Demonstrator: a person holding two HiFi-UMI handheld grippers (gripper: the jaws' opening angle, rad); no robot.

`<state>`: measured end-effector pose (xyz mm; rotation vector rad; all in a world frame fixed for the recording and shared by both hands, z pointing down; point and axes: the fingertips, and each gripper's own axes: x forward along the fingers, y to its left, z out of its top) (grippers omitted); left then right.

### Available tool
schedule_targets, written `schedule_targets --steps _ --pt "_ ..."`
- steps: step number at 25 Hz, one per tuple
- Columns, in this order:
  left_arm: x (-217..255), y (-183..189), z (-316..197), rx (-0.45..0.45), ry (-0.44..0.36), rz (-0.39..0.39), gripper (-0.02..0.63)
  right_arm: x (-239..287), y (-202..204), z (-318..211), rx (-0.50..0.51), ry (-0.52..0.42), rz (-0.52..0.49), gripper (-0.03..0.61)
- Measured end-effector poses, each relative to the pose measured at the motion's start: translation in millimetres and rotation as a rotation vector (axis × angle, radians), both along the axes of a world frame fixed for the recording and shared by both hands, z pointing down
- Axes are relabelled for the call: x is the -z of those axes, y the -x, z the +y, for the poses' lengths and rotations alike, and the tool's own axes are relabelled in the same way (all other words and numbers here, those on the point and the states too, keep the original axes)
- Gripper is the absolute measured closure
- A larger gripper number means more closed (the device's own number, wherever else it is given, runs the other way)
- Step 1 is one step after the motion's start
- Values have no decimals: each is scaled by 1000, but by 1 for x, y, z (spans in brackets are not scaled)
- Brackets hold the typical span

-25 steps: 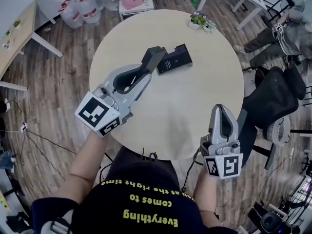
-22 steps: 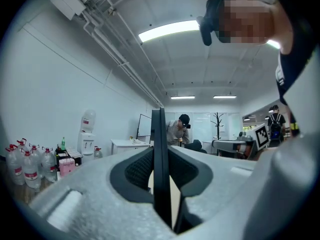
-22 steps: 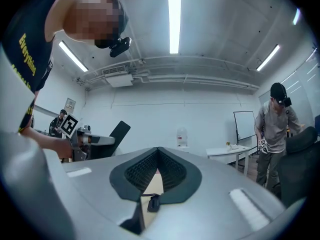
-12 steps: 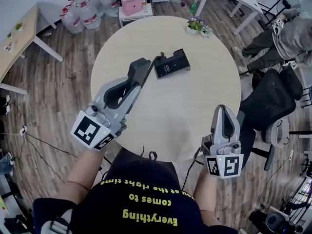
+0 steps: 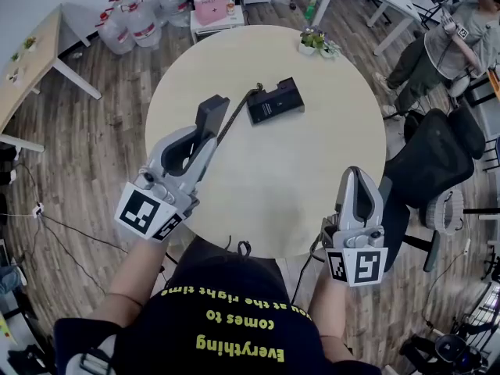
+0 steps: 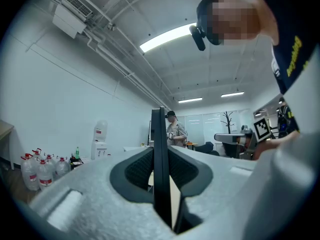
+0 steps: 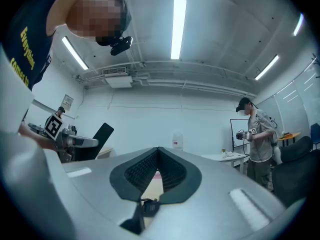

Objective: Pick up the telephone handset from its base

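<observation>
Round table (image 5: 312,170): your left gripper (image 5: 201,133) clamps the handset (image 5: 212,109), right gripper (image 5: 358,181) clenched empty. If the cord (image 5: 237,114) goes taut, it may drag the base (image 5: 275,101).

A little potted plant (image 5: 315,41) is parked at the 1 o'clock edge of the round counter (image 5: 312,162). Water jugs (image 5: 141,18) are bunched on the floor at 11 o'clock. A pink box (image 5: 211,8) is set at 12, and a black office chair (image 5: 433,166) is tucked in at 3.
</observation>
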<state>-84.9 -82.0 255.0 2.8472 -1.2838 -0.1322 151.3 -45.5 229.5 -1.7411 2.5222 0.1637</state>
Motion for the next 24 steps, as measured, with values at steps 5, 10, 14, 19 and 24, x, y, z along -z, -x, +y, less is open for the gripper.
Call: schedule_targets --steps 5,10,14,19,24 --pt "-4 3 -2 4 10 9 535 -1 0 4 -13 3 9 568" --pt "-9 1 -4 1 23 17 535 -6 -4 5 -24 14 8 568" --pt "-11 0 -5 -6 29 20 535 -9 -4 5 -30 19 7 568" --pt "-12 4 -5 -6 39 22 535 -8 1 5 -31 22 11 568" --pt "-12 9 -4 -4 33 13 535 -8 4 7 -29 26 21 567"
